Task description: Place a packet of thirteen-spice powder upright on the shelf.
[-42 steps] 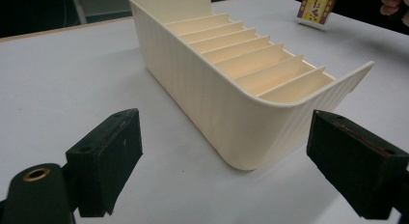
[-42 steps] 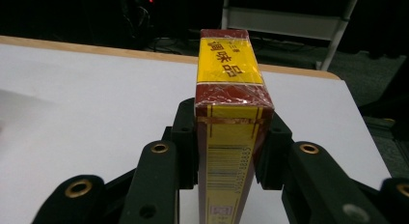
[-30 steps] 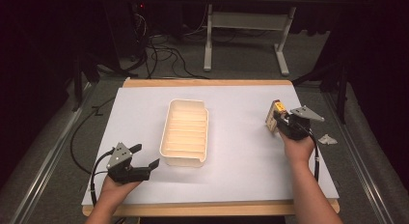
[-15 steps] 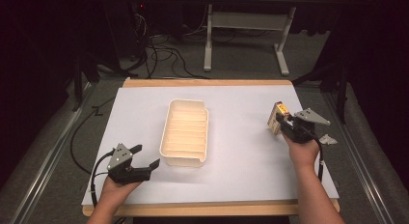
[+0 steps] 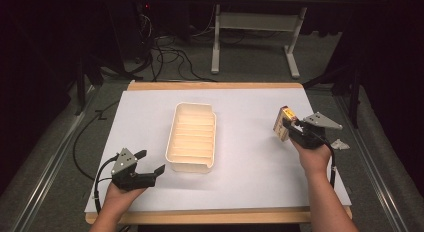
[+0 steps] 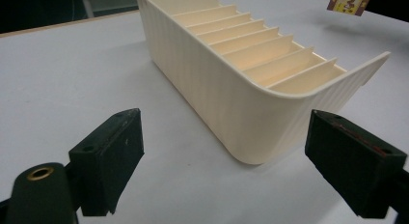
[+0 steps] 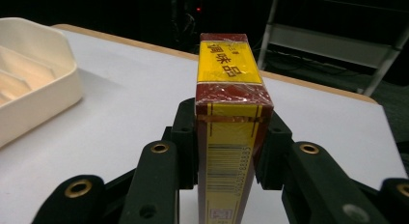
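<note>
Fingers of the right gripper (image 7: 230,151) pinch a yellow-and-red box (image 7: 230,132) by its 2 broad faces, holding it off the table (image 5: 250,107) well right of the tray (image 5: 192,137); the left gripper (image 6: 231,166) sits with its jaws spread wide, empty, just short of the tray's near end. Judging from the glossy wrap, the box could slide in the grip if tilted; lowered askew, it could catch on one of the tray's dividers and jam, or shove the loose tray, which nothing holds
</note>
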`<action>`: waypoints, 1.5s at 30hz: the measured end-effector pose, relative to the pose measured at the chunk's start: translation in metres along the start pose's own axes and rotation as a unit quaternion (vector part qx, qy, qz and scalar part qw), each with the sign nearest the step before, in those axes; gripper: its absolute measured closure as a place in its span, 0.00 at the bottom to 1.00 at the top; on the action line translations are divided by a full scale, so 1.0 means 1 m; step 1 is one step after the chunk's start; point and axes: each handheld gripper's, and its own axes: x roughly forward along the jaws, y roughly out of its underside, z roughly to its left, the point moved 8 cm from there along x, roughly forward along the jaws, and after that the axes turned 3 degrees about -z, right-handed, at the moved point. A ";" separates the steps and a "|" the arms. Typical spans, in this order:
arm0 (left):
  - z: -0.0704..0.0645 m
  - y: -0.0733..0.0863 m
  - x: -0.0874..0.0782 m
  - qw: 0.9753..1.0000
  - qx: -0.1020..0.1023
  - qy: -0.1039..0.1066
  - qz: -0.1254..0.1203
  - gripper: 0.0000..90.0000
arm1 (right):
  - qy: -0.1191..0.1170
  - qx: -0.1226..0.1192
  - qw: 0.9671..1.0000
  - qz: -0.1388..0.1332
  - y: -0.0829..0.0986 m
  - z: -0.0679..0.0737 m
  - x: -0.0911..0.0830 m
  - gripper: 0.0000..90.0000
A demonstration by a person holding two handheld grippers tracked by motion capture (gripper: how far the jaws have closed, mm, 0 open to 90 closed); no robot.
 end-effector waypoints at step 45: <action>0.007 -0.001 -0.005 1.000 -0.004 -0.005 0.001 0.06 | -0.202 -0.051 0.977 -0.044 -0.042 0.103 0.006 0.76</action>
